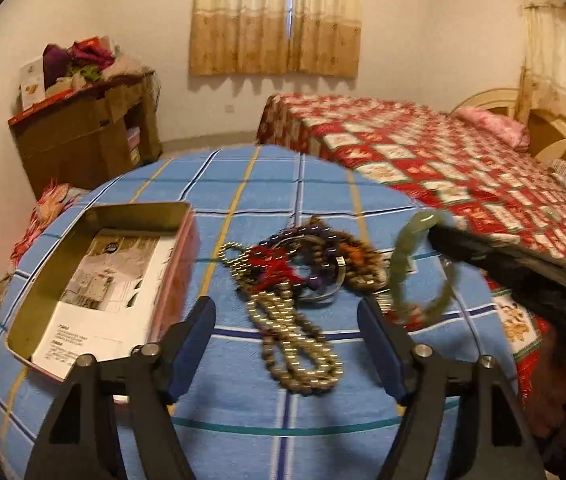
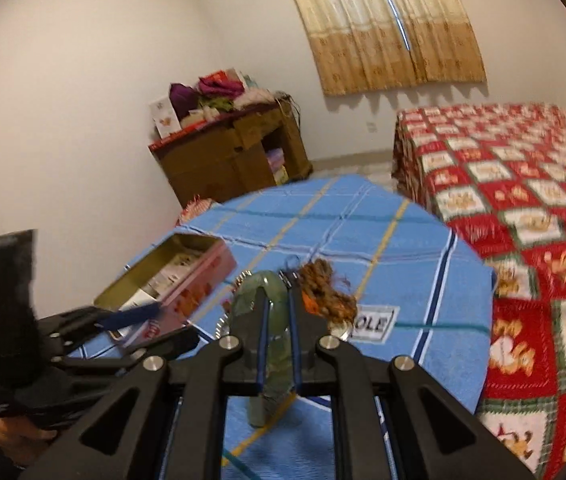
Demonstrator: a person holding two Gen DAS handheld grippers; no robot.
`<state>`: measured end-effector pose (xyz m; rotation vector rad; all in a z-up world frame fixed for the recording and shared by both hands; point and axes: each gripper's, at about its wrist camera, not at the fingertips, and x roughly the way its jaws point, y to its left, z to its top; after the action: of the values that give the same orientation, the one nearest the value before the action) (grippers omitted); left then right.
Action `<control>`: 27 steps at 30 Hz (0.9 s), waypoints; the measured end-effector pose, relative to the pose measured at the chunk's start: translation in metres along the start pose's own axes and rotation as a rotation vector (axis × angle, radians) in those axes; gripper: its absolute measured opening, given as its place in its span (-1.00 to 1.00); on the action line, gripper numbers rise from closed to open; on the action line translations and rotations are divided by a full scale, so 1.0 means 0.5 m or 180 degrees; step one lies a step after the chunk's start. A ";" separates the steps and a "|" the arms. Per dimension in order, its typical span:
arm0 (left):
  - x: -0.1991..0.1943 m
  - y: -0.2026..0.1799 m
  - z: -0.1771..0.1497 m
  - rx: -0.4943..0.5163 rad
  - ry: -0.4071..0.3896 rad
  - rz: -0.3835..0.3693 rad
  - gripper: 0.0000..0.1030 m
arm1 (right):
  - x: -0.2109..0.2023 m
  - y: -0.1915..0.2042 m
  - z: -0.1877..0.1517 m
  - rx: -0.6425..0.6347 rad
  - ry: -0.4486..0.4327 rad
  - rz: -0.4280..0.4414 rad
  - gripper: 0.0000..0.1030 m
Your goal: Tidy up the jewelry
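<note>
Right gripper [image 2: 279,304]: clamped on the green bead bracelet [image 1: 407,264], lifted clear of the pile for sorting.
Left gripper [image 1: 287,344]: jaws apart, empty, above the tangled jewelry pile [image 1: 303,280] mid-counter [image 1: 243,176].
Tin box [image 1: 95,272]: open at the counter's left edge, likely the destination.

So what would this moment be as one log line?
left gripper: open, empty | right gripper: shut on green bead bracelet | jewelry pile: on cloth | tin box: open

Right gripper [image 2: 277,292] at lower centre, clamped on green bead bracelet [image 2: 269,364]; open pink tin [image 2: 203,276] centre-left on blue checked cloth [image 2: 403,264].
</note>
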<state>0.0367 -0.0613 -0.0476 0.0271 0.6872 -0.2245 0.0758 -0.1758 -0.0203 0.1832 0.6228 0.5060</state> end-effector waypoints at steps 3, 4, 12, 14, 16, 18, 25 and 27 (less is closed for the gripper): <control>0.011 -0.027 -0.010 0.0147 0.0077 -0.0084 0.43 | 0.021 -0.023 -0.013 0.0051 0.0141 -0.0069 -0.77; 0.014 -0.034 -0.013 0.0161 0.0094 -0.0127 0.43 | 0.022 -0.024 -0.017 0.0064 0.0159 -0.0069 -0.77; 0.060 -0.069 -0.032 0.0383 0.0409 -0.0232 0.11 | 0.044 -0.033 -0.052 0.0134 0.0347 -0.0093 -0.77; 0.071 -0.074 -0.036 0.0410 0.0480 -0.0231 -0.10 | 0.049 -0.030 -0.060 0.0144 0.0372 -0.0084 -0.77; 0.081 -0.073 -0.038 0.0399 0.0538 -0.0238 -0.22 | 0.050 -0.029 -0.066 0.0142 0.0377 -0.0105 -0.78; 0.088 -0.070 -0.033 0.0344 0.0583 -0.0316 -0.25 | 0.054 -0.032 -0.071 0.0152 0.0406 -0.0173 -0.78; 0.102 -0.069 -0.027 0.0274 0.0659 -0.0483 -0.56 | 0.062 -0.030 -0.085 0.0124 0.0451 -0.0267 -0.77; 0.104 -0.065 -0.026 0.0248 0.0674 -0.0530 -0.70 | 0.064 -0.025 -0.089 0.0090 0.0452 -0.0284 -0.77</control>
<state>0.0603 -0.1019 -0.0889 0.0690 0.8923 -0.4126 0.0764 -0.1700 -0.0760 0.1463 0.7737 0.4265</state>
